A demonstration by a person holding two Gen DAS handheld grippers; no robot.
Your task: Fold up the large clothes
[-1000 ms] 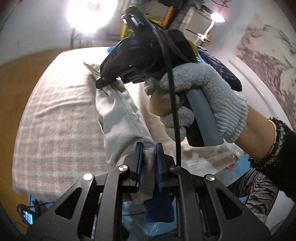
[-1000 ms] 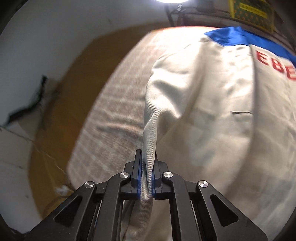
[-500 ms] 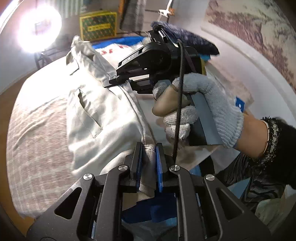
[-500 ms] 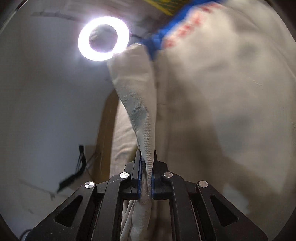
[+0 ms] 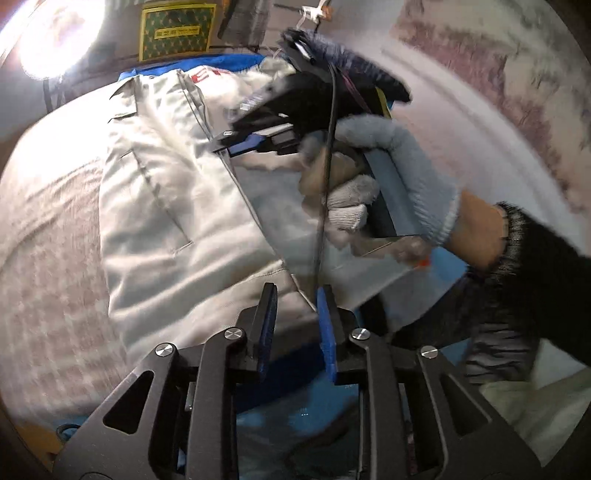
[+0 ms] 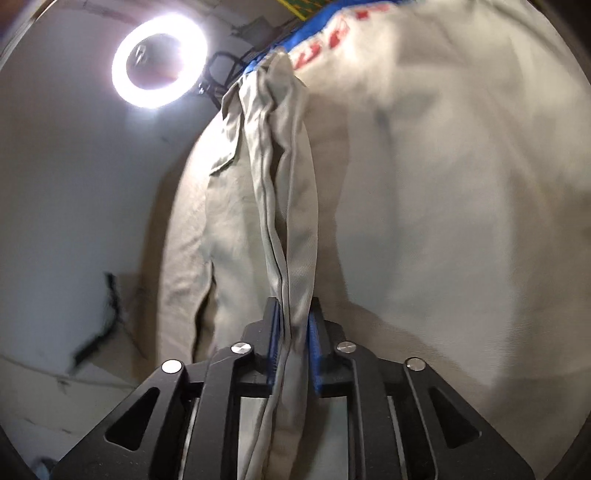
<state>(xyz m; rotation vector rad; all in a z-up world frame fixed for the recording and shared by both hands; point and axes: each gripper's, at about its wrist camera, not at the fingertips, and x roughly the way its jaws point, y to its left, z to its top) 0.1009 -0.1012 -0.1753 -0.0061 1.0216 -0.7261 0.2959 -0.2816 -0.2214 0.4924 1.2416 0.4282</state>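
Observation:
A large beige work jacket (image 5: 166,206) with a blue collar band and red letters lies folded on the checked bed cover (image 5: 48,280). My left gripper (image 5: 295,317) is open just off the jacket's near hem, and nothing sits between its blue pads. My right gripper (image 5: 236,142), held by a gloved hand (image 5: 391,162), sits over the jacket's edge farther back. In the right wrist view the right gripper (image 6: 293,332) has a bunched fold of the jacket (image 6: 424,206) between its slightly parted pads.
A ring light (image 6: 159,59) shines at the back left. A yellow-green box (image 5: 177,31) stands behind the bed. A dark blue garment (image 5: 343,59) lies at the back right. Blue sheeting (image 5: 295,417) lies below the bed's near edge. The wall (image 5: 498,92) runs along the right.
My left gripper has opened and let go of the jacket hem. The jacket has been carried over and laid down on itself. The right gripper's pads have eased apart a little.

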